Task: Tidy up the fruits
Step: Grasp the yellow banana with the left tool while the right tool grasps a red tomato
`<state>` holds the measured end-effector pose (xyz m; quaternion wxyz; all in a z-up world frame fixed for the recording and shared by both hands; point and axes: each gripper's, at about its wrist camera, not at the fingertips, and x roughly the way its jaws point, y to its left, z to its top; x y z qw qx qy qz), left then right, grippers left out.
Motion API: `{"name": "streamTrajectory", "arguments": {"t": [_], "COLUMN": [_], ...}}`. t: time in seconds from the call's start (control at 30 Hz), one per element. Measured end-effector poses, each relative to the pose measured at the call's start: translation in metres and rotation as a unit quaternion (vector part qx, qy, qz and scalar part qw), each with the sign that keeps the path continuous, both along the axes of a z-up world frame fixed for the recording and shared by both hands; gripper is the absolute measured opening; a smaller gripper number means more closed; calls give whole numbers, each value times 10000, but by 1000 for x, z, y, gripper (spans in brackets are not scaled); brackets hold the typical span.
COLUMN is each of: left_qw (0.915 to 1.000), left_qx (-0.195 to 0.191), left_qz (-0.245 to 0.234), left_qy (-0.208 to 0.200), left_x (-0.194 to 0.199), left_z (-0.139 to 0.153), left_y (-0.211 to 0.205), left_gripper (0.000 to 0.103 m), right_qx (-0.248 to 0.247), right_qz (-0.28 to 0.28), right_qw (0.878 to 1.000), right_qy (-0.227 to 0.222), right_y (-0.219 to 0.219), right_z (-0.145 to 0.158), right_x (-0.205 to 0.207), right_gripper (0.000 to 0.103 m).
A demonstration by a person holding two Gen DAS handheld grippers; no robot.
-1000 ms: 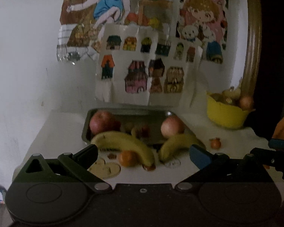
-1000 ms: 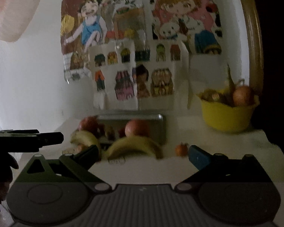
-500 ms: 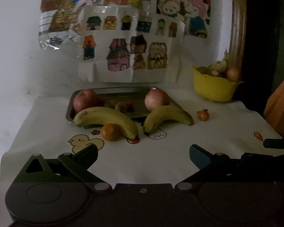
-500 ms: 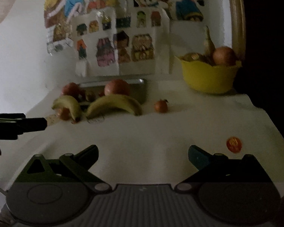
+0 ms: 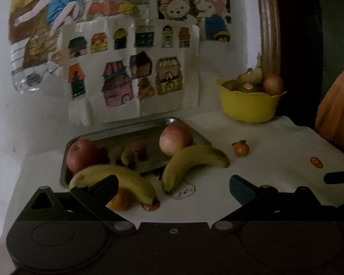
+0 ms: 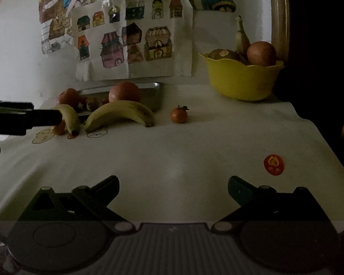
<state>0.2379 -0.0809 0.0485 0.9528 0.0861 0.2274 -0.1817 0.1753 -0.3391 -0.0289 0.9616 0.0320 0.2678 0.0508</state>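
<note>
A steel tray (image 5: pixel 135 129) (image 6: pixel 153 91) at the back holds two apples (image 5: pixel 175 138) (image 5: pixel 82 154) and small dark fruit. Two bananas (image 5: pixel 190 159) (image 5: pixel 117 178) lie in front of it; they also show in the right wrist view (image 6: pixel 121 112) (image 6: pixel 68 116). A small orange (image 5: pixel 120 200) sits under the left banana, a tangerine (image 5: pixel 240 148) (image 6: pixel 178 114) to the right. My left gripper (image 5: pixel 173 184) is open, just short of the bananas. My right gripper (image 6: pixel 173 185) is open and empty over bare cloth.
A yellow bowl (image 5: pixel 247 107) (image 6: pixel 240 80) of fruit stands at the back right by the wall. A white cloth (image 6: pixel 172 151) with printed motifs covers the table. Paper drawings hang on the wall behind the tray. An orange-clad person is at the right edge.
Both grippers tilted down toward the table, then the left one moved closer to the bananas and tray. Both stayed open; no fruit moved.
</note>
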Motion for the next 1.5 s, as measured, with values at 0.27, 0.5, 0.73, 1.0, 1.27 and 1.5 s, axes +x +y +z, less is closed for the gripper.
{"name": "streamTrajectory", "arguments": {"t": [0.27,0.5,0.73,1.0,1.27,1.5], "left_qw": [9995,9982,9962,9940,9917,9905], "left_qx": [235,457,657,713,821,859], "left_qz": [-194,-378,-525,-758,-877,-922], "left_qy": [9,127,231,335,460,542], "left_x": [34,57,81,98,104,109], "left_z": [-7,-18,-27,-33,-36,-39], "left_y": [-15,-25,-32,-40,-44,-50], "left_gripper": [102,102,102,102,99,93], "right_qx": [-89,-95,273,311,422,378], "right_qz": [-13,-82,146,140,101,302], "right_qw": [10000,9999,9991,9986,9980,9972], "right_qy": [22,58,304,392,466,571], "right_y": [-10,-19,-27,-20,-11,-1], "right_z": [2,2,6,14,12,12], "right_x": [22,51,84,122,153,169], "right_gripper": [103,103,103,103,86,68]}}
